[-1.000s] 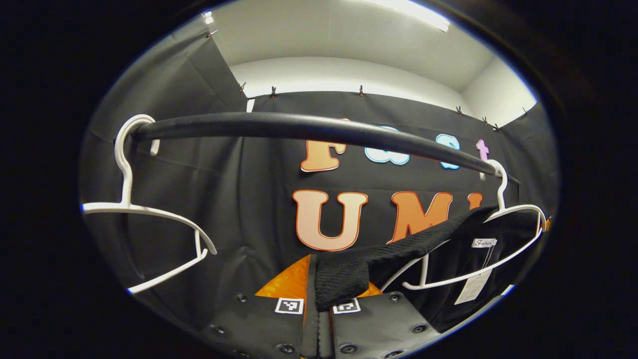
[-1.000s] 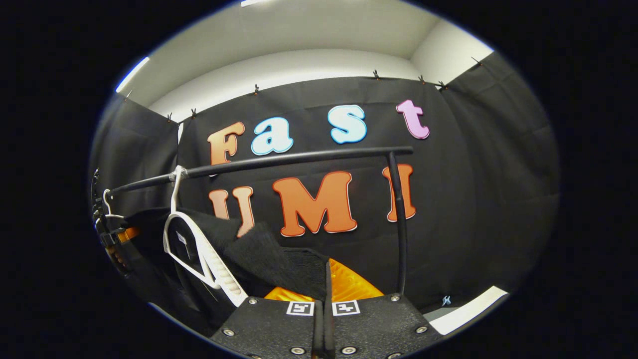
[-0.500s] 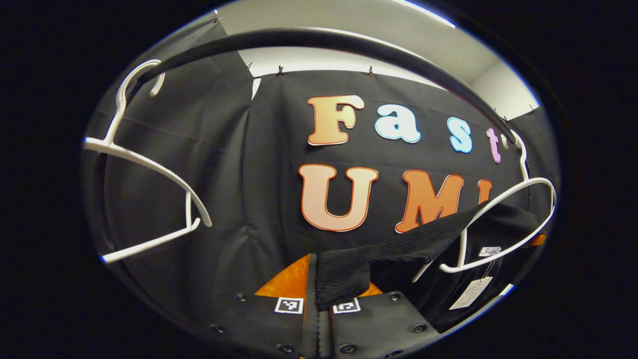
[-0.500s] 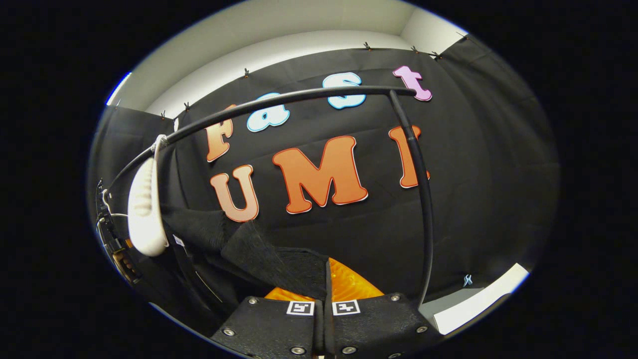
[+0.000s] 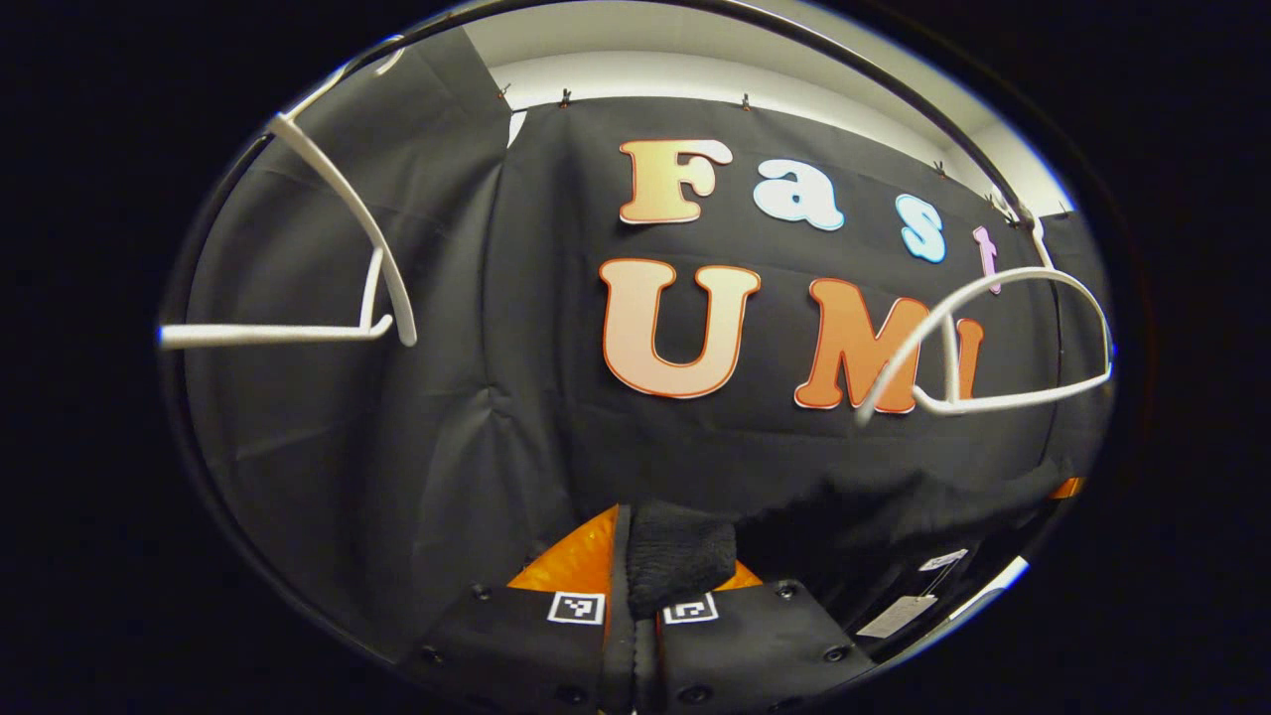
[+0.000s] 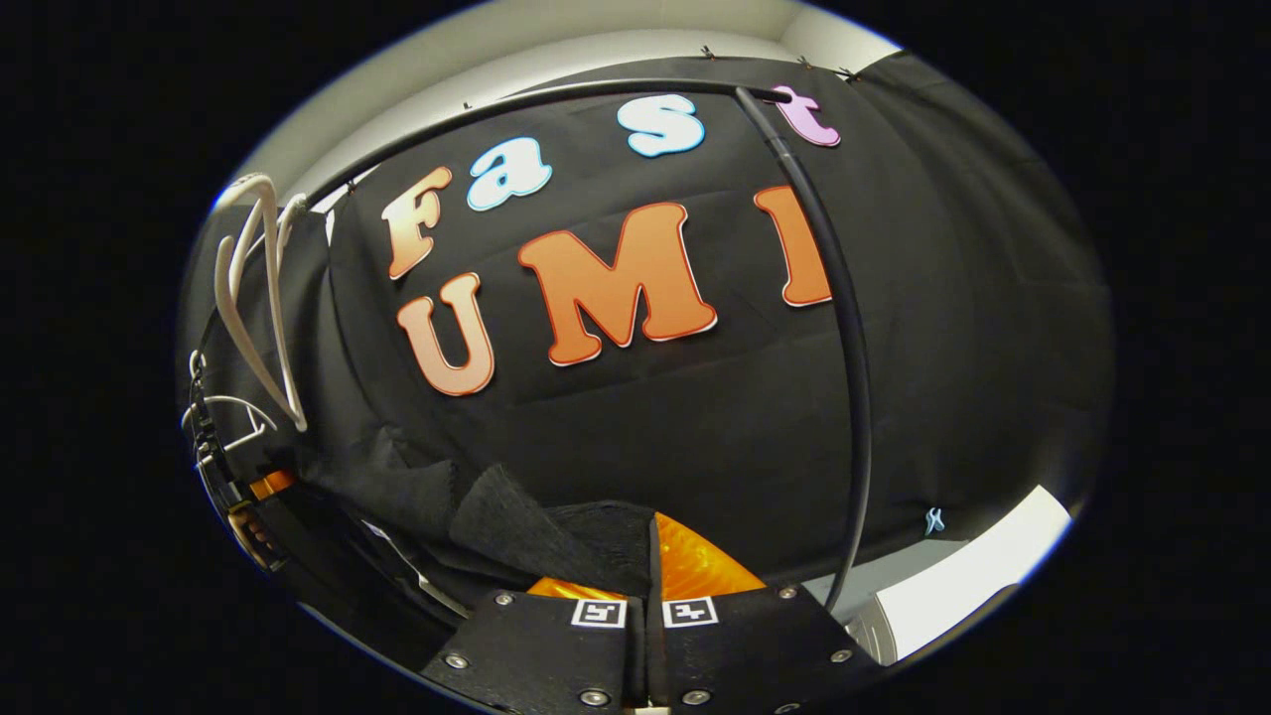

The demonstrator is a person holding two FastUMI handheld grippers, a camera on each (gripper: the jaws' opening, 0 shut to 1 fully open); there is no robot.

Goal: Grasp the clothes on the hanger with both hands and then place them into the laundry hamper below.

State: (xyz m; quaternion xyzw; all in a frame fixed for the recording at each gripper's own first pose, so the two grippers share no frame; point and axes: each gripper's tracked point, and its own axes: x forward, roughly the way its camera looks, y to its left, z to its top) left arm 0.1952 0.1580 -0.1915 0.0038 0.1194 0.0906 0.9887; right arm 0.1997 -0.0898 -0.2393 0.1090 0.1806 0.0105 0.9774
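In the left gripper view, the left gripper (image 5: pixel 645 596) sits at the bottom centre with its two fingers pressed together on a fold of black garment (image 5: pixel 685 556). The cloth bunches up between the fingers and stretches off to the lower right as a dark, sagging band. A small paper tag (image 5: pixel 899 616) hangs from it near the lower right edge. Above the cloth on the right, a white hanger (image 5: pixel 1003 343) hangs bare, apart from the garment below it. A second white hanger (image 5: pixel 343 268) hangs bare at the upper left. A thin black rail (image 5: pixel 874 79) curves along the top edge of the view.

In the right gripper view, the right gripper (image 6: pixel 650 596) sits at the bottom centre, its fingers clenched on another part of the same black garment (image 6: pixel 536 531). The cloth spreads from the fingers toward the lower left. The rail (image 6: pixel 556 97) arcs across the top, and its upright post (image 6: pixel 854 377) drops down on the right. At the far left, the white hanger (image 6: pixel 253 298) is seen nearly edge-on, above the cloth. Below it, at the left edge, the other gripper shows small and dark. A white strip of floor (image 6: pixel 963 586) shows at the lower right.

The garment hangs between the two grippers, below the hanger.
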